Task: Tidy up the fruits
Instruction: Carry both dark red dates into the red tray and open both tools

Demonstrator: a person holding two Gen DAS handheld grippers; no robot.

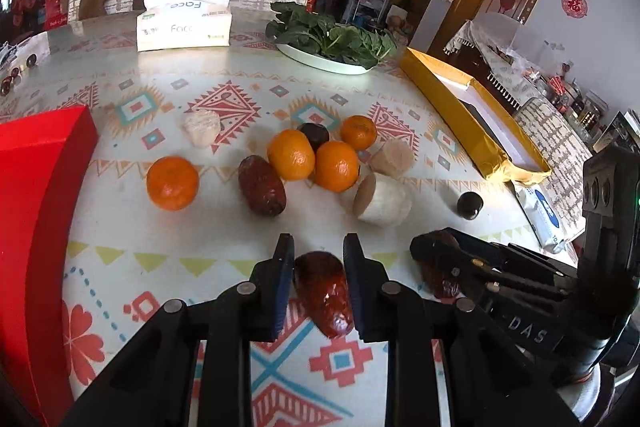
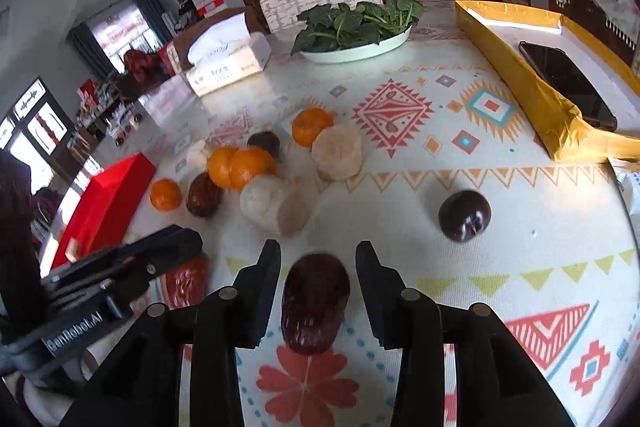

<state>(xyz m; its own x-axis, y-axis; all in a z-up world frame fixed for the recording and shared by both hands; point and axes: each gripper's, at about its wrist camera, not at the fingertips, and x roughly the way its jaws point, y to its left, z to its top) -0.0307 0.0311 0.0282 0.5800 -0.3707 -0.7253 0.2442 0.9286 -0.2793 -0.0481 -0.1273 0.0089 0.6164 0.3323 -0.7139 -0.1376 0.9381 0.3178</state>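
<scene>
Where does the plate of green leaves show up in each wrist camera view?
Left wrist view: the plate of green leaves sits at the top centre, on the far side of the table.
Right wrist view: the same plate sits at the top centre, slightly right.
Shared landmark: the tissue box, to the plate's left in both.

Four oranges [image 1: 172,183] sit on the bench [image 1: 240,75] near the middle of the left wrist frame. There are three red dates: one [image 1: 261,185] beside the oranges and two low in the frame [image 1: 325,293] [image 1: 440,269]. Two dark round fruits [image 1: 470,205] show, three pale mushroom pieces [image 1: 382,201], one plate of greens [image 1: 332,39], one tissue box [image 1: 184,23], one red box [image 1: 36,207] and one yellow box [image 1: 472,115].
</scene>
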